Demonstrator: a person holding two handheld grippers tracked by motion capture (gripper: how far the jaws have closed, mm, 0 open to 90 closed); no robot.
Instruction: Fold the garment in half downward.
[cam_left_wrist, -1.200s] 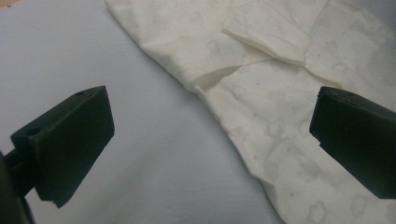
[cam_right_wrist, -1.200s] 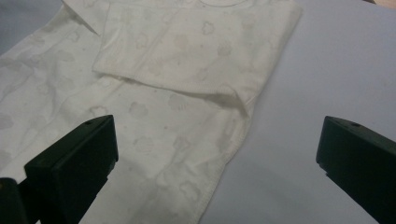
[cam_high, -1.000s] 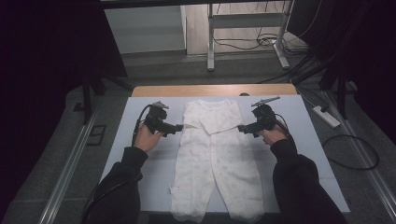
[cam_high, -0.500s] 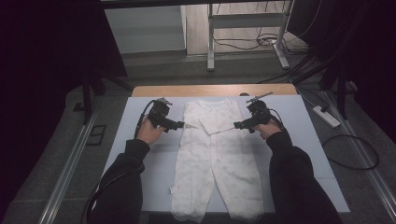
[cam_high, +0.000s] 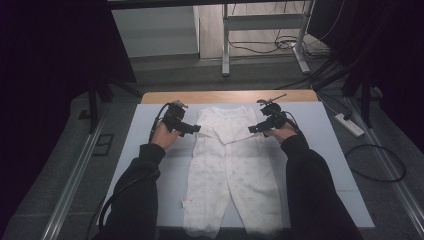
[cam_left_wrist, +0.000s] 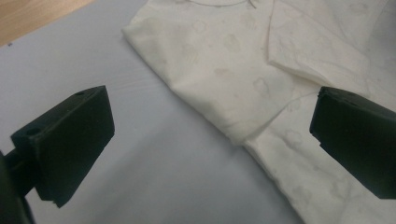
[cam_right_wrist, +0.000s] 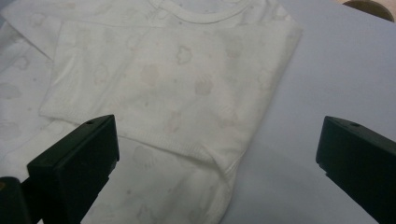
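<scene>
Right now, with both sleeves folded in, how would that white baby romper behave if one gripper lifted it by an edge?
The romper would likely droop and unfold: it is thin cloth lying flat. It is probably light. Open left gripper and right gripper flank it, holding nothing.

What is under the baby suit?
The baby suit lies flat on a pale grey sheet that covers the wooden table. Both sleeves are folded over its chest. The sheet beneath the cloth itself is hidden.

Black long sleeves (cam_high: 142, 182); black tools, left tool (cam_high: 196, 129), right tool (cam_high: 252, 128), blocky matte jaws, trailing black cables.
</scene>
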